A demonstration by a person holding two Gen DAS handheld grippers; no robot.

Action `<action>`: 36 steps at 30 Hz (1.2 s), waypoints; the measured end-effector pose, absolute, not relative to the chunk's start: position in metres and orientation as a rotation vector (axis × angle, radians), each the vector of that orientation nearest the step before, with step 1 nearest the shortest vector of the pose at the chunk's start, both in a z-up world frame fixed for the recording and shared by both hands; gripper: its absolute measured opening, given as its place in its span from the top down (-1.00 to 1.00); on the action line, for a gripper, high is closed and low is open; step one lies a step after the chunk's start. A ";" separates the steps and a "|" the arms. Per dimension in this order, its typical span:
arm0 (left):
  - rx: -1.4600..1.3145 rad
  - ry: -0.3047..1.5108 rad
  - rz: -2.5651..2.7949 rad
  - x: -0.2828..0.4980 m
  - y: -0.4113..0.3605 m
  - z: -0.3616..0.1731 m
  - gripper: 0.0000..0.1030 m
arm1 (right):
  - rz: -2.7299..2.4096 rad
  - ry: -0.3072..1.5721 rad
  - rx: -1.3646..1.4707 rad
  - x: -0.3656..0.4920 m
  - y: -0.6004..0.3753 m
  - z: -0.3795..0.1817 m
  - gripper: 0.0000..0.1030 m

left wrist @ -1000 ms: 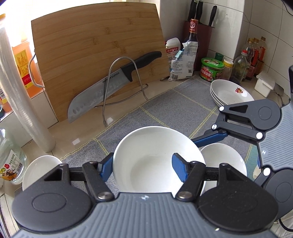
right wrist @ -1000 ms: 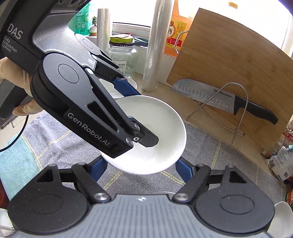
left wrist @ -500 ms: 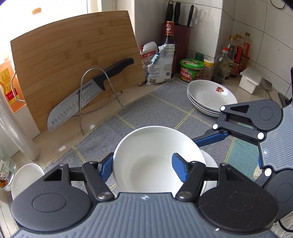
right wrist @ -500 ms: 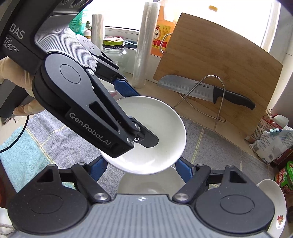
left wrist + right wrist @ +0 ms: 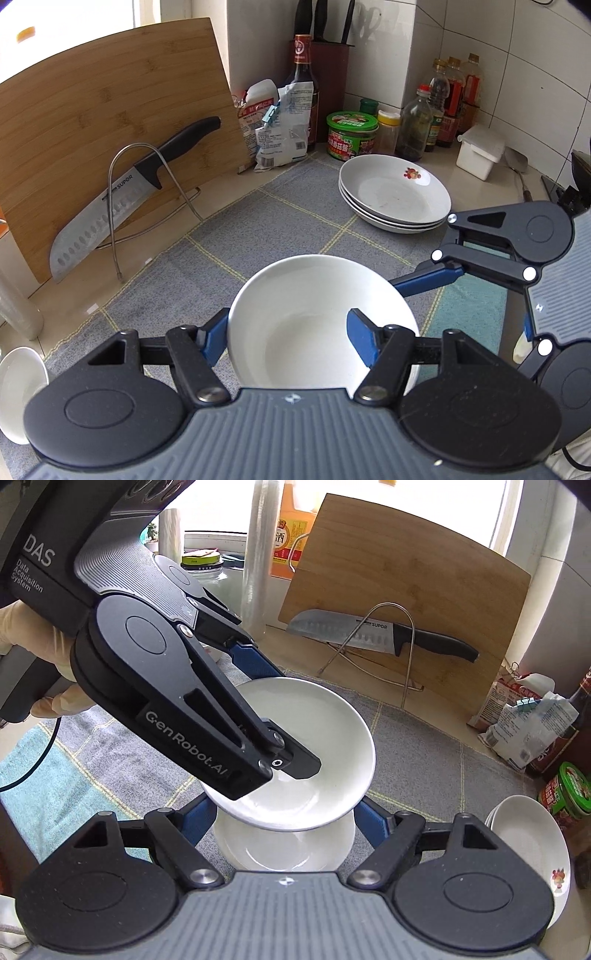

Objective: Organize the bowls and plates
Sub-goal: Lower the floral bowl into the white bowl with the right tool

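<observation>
Kitchen counter mat [image 5: 258, 236], left hand-held gripper [image 5: 288, 338] clamping white bowl [image 5: 314, 325], right hand-held gripper [image 5: 284, 821] spread, second bowl [image 5: 284, 849] beneath only right view.

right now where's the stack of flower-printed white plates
Left wrist view, right of centre: the stack of flower-printed white plates sits on the grey checked mat, just before the green-lidded tub.

I see a plain white bowl [image 5: 317, 321] between my left tool's [image 5: 288, 339] blue fingers [image 5: 364, 341]. The cloth [image 5: 258, 229] under it is grey with thin yellow grid lines, turning teal at one end. The stacked plates [image 5: 395, 192] are white with a small red flower print. The cutting board [image 5: 110, 122] is tan bamboo; the knife [image 5: 125, 192] has a black handle.
</observation>
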State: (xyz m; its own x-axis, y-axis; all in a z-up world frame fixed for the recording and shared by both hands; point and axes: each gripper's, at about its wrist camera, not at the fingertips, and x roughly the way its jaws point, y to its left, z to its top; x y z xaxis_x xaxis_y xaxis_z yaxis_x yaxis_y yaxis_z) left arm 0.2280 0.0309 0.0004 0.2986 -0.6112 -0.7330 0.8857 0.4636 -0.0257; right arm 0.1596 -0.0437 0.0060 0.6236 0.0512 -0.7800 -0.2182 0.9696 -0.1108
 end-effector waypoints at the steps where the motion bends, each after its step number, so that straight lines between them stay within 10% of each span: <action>1: 0.425 0.755 -1.037 0.228 0.030 -0.001 -0.28 | 0.154 0.888 -0.199 0.159 -0.045 0.005 -0.64; 36: 0.421 0.827 -1.060 0.223 0.016 -0.028 -0.28 | 0.166 0.974 -0.133 0.155 -0.057 -0.020 -0.64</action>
